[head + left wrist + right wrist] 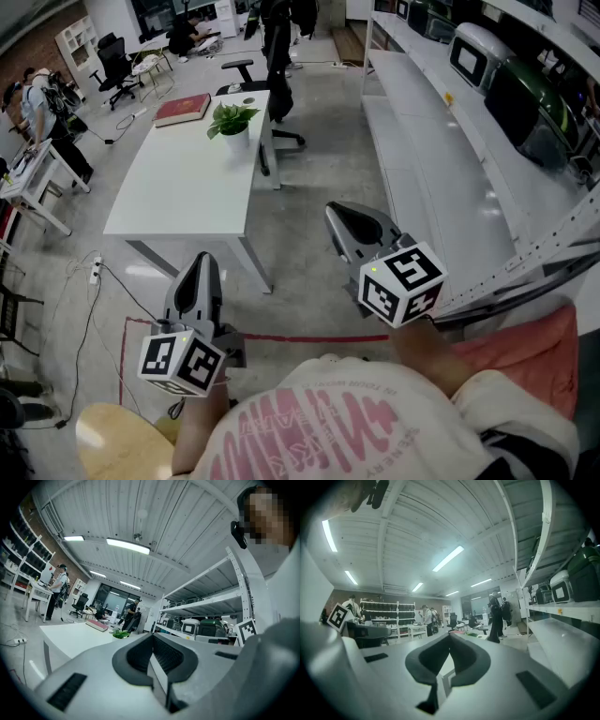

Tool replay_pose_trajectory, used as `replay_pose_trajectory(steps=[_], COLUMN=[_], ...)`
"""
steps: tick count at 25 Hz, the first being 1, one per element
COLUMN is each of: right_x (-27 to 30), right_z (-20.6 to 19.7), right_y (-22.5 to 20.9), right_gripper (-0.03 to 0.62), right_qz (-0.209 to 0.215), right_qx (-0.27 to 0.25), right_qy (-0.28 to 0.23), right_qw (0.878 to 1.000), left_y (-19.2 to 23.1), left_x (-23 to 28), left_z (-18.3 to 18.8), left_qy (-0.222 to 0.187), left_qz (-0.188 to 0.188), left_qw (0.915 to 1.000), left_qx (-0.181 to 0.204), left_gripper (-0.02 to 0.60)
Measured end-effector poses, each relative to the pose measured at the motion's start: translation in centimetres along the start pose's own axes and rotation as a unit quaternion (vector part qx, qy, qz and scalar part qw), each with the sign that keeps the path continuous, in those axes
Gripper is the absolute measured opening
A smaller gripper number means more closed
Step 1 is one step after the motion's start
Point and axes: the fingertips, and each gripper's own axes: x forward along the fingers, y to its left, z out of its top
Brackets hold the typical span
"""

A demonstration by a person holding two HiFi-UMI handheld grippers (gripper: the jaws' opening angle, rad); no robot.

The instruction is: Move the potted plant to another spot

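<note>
Far from the green potted plant (232, 120) on the white tabletop (178, 192), my left tool (200, 261) and right tool (335, 214) are closed, empty.

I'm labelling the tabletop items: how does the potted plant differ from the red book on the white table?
The potted plant stands upright; the red book lies flat. The plant is green and leafy, the book a plain red slab. In the head view the plant sits by the table's right edge, the book to its left. Both rest on the far end of the white table, apart from each other.
</note>
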Motion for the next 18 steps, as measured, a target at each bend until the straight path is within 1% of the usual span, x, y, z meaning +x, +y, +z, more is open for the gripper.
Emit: replay_pose_trajectory(steps=[9, 15, 18], right_x=[1.0, 1.7, 1.8], right_z=[-0.9, -1.2, -2.0], right_y=[1.8, 4.1, 5.2], right_gripper=[0.006, 0.006, 0.006], right_qz=[0.005, 0.009, 0.006], right_qx=[0.001, 0.032, 0.033], right_qy=[0.012, 0.002, 0.006], right_qw=[1.000, 0.999, 0.999], left_y=[1.8, 3.6, 4.5], left_x=[-1.5, -3.3, -4.2], left_z=[-0.1, 0.4, 0.2], left_qy=[0.003, 0.000, -0.001], left_qz=[0.006, 0.001, -0.007], left_qw=[1.0000, 0.9999, 0.9998], left_qx=[-0.005, -0.011, -0.019], left_gripper=[0.003, 0.003, 0.003])
